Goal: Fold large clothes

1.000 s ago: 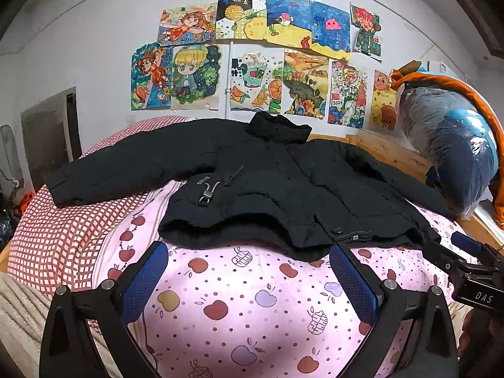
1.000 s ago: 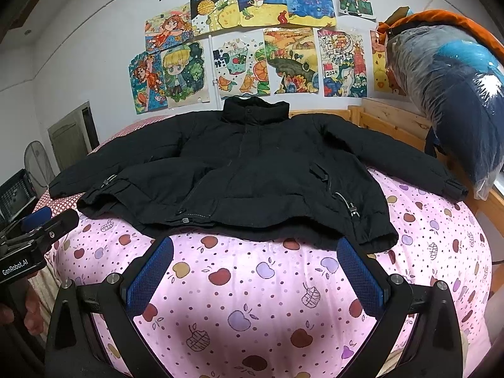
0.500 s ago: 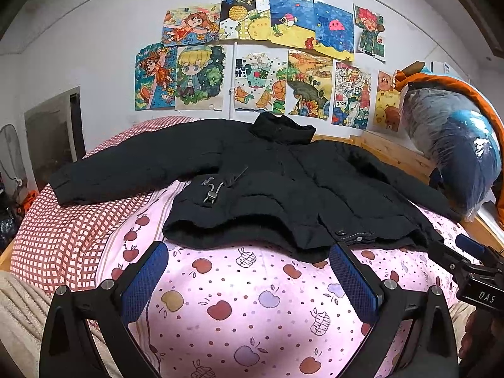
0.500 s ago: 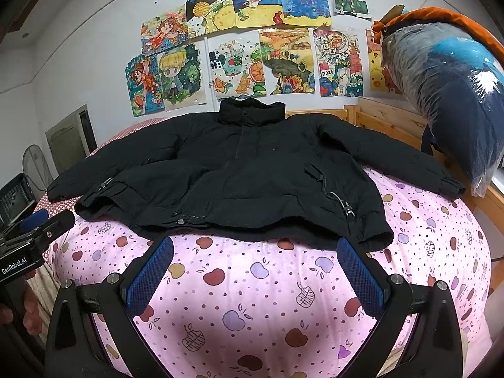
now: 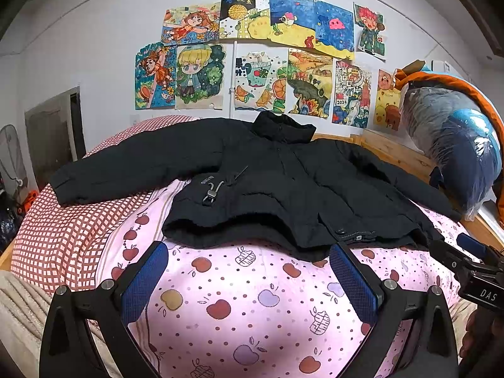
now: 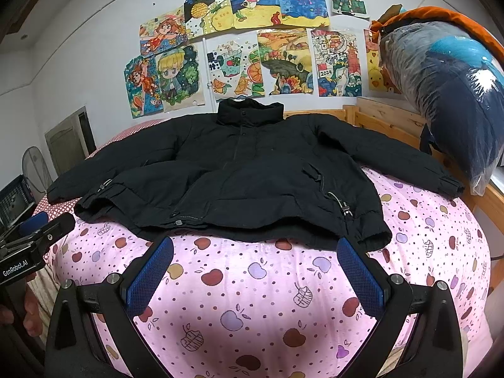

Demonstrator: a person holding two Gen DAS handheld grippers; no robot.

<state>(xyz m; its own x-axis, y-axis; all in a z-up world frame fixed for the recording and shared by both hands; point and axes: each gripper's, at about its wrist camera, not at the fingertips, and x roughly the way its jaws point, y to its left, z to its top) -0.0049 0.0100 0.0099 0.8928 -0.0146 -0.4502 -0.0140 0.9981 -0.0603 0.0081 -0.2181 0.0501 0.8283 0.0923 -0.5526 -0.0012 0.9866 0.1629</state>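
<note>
Black and padded, the jacket (image 5: 283, 189) lies flat, front up, on the pink apple-print bedspread (image 5: 252, 299), collar toward the wall and hem toward the cameras. Going left to right in the left wrist view: a red-and-white checked cover (image 5: 63, 236) sits at the bed's left side with one sleeve (image 5: 132, 170) stretched out across it; next comes the jacket body with a cord toggle (image 5: 211, 193) on its chest; then the other sleeve reaches toward the wooden bed frame (image 5: 393, 154), beside a plastic-wrapped bundle (image 5: 456, 145). The left gripper (image 5: 249, 280) hovers over the bedspread just short of the hem, its blue-padded fingers (image 5: 143, 280) spread wide with nothing between them. The right gripper (image 6: 255, 274) hangs the same way near the hem in its own view, fingers (image 6: 359, 277) wide apart and empty, not touching the cloth. Colourful drawings (image 6: 252, 31) cover the wall behind the collar (image 6: 249, 111). At the left edge of the right wrist view the other gripper's black body shows.
</note>
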